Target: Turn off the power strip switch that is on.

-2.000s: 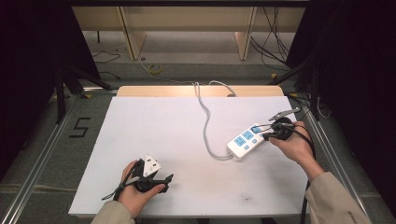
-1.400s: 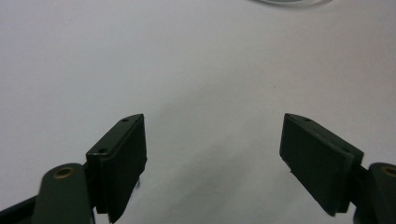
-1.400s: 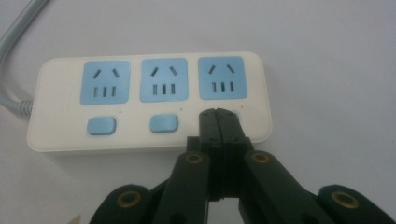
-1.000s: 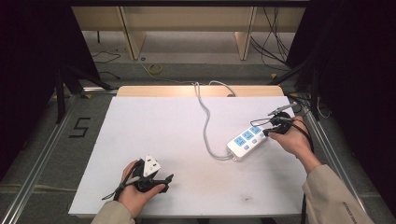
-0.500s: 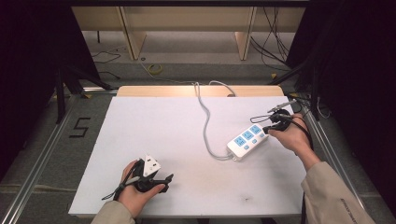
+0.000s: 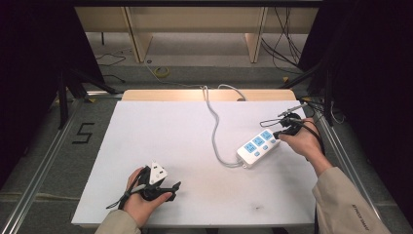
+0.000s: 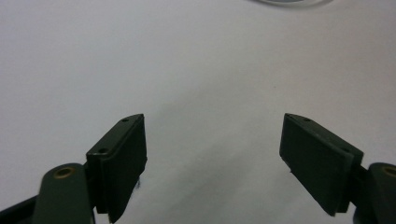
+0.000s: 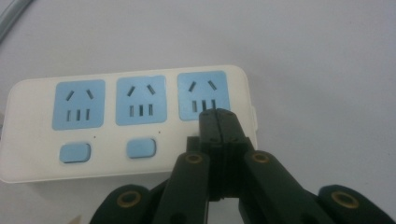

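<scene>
Barely anything moves compared with two seconds back: we see the right hand slide a touch toward the right edge of the table, and the left one stays parked.

Right now the right gripper has its jaws pinched fully together with nothing between them, and the closed tip sits over the end of the power strip, right about where the third blue button would be, below the last socket. The strip lies on the white table near its right edge, angled, with its grey cord looping off toward the far edge. We can't tell if the tip actually touches the strip or just hovers above it.

The left gripper is spread wide over bare table near the front edge, holding nothing, well apart from the strip.

What could go wrong, as we see it: the strip is light and lies loose, so a push that comes in slanted instead of straight down probably shoves it sideways or spins it rather than clicking the switch. The tip could also slide off the button onto the socket face. With the left gripper so far off, nothing is bracing the strip.
</scene>
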Demonstrator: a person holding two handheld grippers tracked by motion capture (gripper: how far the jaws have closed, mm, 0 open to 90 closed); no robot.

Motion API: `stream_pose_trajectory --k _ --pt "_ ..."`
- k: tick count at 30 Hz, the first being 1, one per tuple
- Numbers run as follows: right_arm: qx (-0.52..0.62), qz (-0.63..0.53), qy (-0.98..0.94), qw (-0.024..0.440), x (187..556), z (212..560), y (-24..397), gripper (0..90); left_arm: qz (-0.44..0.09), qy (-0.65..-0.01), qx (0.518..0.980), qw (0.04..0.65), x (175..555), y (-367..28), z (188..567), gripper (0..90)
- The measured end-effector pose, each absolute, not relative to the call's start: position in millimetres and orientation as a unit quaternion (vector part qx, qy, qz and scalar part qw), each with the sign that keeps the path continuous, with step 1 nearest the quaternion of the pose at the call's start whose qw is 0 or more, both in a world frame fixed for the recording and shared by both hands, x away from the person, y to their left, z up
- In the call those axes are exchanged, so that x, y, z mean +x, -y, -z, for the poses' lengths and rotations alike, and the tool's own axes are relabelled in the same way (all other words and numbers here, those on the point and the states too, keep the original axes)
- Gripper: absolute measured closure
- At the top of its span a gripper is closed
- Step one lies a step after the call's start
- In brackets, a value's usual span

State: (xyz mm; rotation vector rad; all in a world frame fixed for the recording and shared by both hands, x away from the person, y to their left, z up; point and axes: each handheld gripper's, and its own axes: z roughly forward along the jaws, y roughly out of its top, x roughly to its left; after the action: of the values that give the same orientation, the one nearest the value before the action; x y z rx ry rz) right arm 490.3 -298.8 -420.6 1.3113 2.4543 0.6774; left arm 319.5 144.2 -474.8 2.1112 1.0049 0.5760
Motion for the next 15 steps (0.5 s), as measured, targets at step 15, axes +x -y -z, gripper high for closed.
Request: stream_pose_trajectory --k 15 --pt "0.457 -0.227 -0.85 0.132 494.4 426.2 297.3 90.0 -0.223 -0.39 0.818 0.359 319.6 -144.3 474.9 22.8"
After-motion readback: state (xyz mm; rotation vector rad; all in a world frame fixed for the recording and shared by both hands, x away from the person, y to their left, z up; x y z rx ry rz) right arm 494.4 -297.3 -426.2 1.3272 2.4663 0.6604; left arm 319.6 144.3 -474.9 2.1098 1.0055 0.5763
